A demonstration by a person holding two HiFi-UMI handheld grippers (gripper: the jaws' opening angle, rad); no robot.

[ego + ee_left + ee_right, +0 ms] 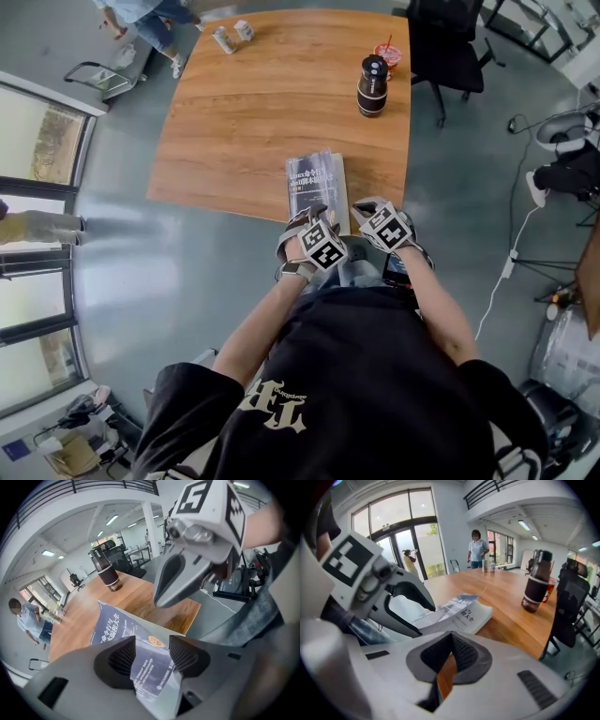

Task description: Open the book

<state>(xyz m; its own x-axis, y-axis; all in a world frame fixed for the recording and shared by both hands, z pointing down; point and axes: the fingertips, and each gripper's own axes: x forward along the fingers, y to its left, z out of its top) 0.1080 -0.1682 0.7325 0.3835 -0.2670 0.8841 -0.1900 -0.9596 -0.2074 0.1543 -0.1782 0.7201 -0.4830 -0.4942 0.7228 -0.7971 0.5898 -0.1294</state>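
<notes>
My left gripper (152, 654) stands spread at the bottom of the frame, with the lifted cover (149, 667) of the book (108, 624) between its jaws. My right gripper (451, 657) is pressed together, empty.

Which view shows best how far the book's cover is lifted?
The right gripper view: it sees the book side-on, cover raised off the pages. The left gripper view shows the cover face-on between the jaws of the left tool; the head view sees the book from above.

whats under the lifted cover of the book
Under the raised front cover of the dark blue paperback book, its white block of pages shows, on the wooden table. What is printed on the top page is hidden by the cover and the left tongs.
</notes>
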